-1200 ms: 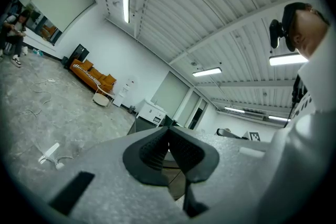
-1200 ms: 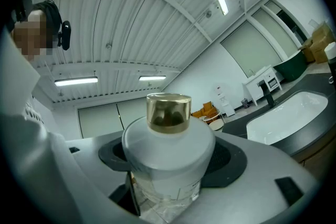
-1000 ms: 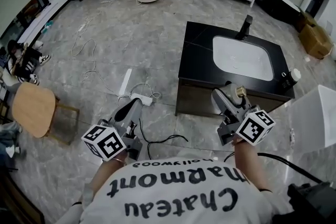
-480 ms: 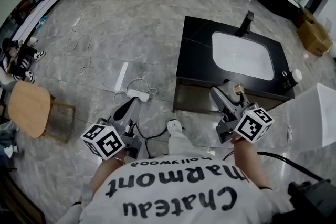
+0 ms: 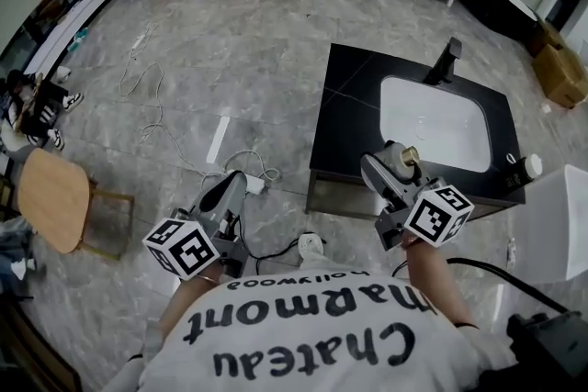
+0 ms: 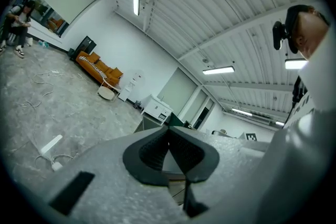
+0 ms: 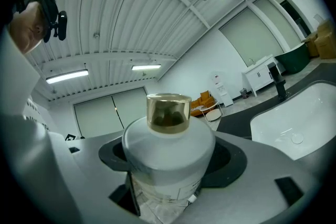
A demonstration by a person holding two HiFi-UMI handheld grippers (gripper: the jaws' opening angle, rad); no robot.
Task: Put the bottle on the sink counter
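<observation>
A white bottle [image 7: 168,152] with a gold cap [image 7: 168,111] sits upright between the jaws of my right gripper [image 5: 397,168], which is shut on it. In the head view the bottle [image 5: 401,159] hangs over the front edge of the black sink counter [image 5: 349,119], just left of the white basin [image 5: 432,122]. My left gripper [image 5: 227,194] is shut with nothing in it, held low over the floor to the left of the counter. In the left gripper view the black pads [image 6: 170,152] meet at their tips.
A black faucet [image 5: 447,61] stands behind the basin. A dark bottle with a white cap [image 5: 524,168] stands at the counter's front right corner. Cables and a power strip [image 5: 253,184] lie on the grey floor. A wooden chair [image 5: 55,197] is at left.
The view has shifted as the person stepped forward. My right gripper with the bottle has moved up and slightly left, now over the counter's front edge. The left gripper has barely moved.
</observation>
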